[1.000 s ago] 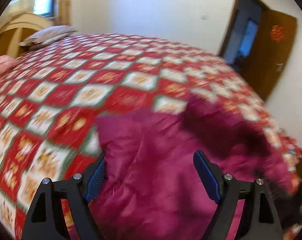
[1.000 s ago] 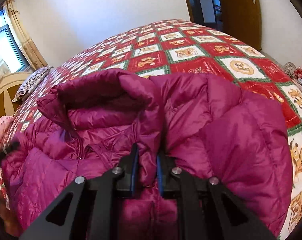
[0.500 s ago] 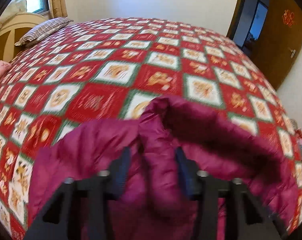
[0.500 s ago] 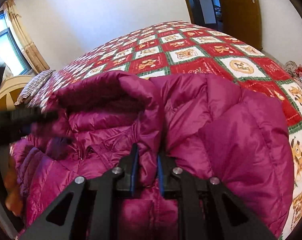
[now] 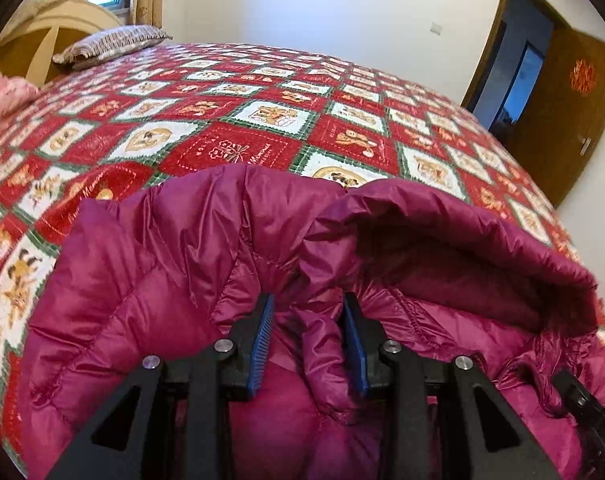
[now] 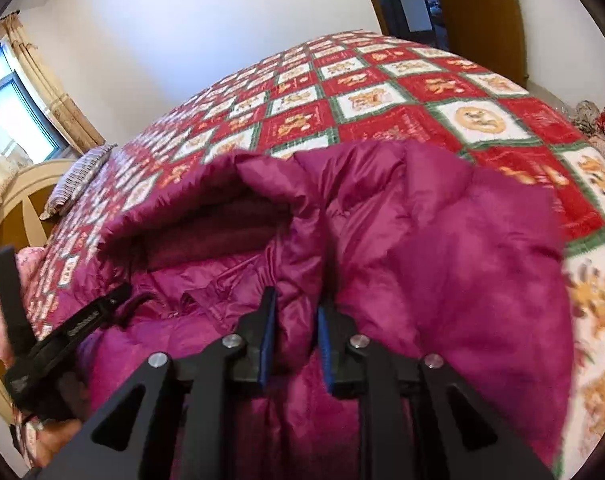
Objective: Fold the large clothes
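Note:
A magenta puffer jacket [image 5: 150,280] with a hood [image 5: 454,248] lies on the bed near its front edge; it also shows in the right wrist view [image 6: 442,264]. My left gripper [image 5: 308,308] is shut on a bunched fold of the jacket at the left base of the hood. My right gripper [image 6: 294,304] is shut on a fold of the jacket at the right base of the hood [image 6: 206,220]. The left gripper's body [image 6: 74,332] shows at the left of the right wrist view.
The bed is covered by a red, white and green patterned quilt [image 5: 238,128]. A striped pillow [image 5: 110,44] and a wooden headboard [image 5: 34,40] are at the far left. A brown door [image 5: 562,112] stands open at the right. Clutter [image 6: 594,120] lies on the floor.
My left gripper went from open above the jacket to shut on a fold beside the hood. My right gripper kept its hold; its jaws stand slightly wider and the jacket has shifted.

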